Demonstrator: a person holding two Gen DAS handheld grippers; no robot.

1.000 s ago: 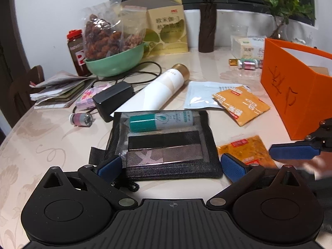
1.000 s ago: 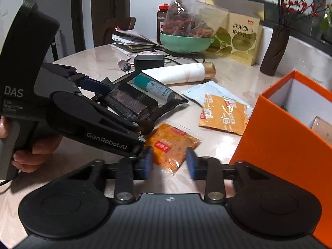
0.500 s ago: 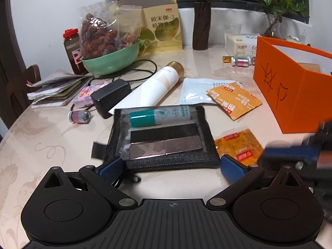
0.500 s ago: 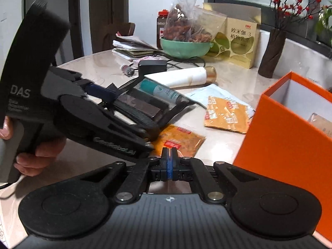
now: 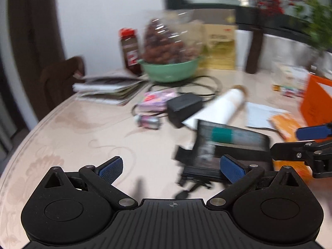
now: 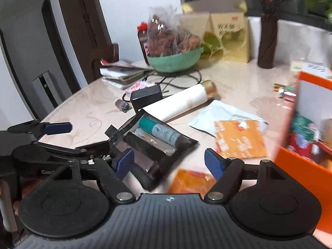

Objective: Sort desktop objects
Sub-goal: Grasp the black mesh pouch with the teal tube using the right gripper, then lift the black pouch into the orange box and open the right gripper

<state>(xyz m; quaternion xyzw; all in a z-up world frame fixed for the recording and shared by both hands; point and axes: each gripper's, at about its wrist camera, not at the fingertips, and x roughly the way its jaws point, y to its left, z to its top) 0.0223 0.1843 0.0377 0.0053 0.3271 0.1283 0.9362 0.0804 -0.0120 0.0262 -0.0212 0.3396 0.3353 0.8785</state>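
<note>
A black mesh pouch [image 6: 153,147] holding a teal-capped tube [image 6: 159,130] lies on the table in front of both grippers; it also shows, blurred, in the left wrist view [image 5: 226,147]. My left gripper [image 5: 171,167] is open and empty, with the pouch by its right finger. My right gripper [image 6: 169,161] is open and empty, above the pouch's near corner and an orange sauce packet [image 6: 191,181]. A second orange packet [image 6: 238,139] lies beside the orange box [image 6: 307,164].
A white bottle [image 6: 182,101], black charger [image 6: 145,97], small silver can [image 6: 122,104], pale blue sachet [image 6: 220,114], green bowl of nuts [image 6: 174,60], papers [image 6: 122,74], yellow bag [image 6: 230,37] and dark vase [image 6: 267,41] crowd the table's back. The table edge curves at the left.
My right gripper was shut half a second ago and is now open. My left gripper has swung left, so the pouch now sits at its right. Both views are blurred by motion.
</note>
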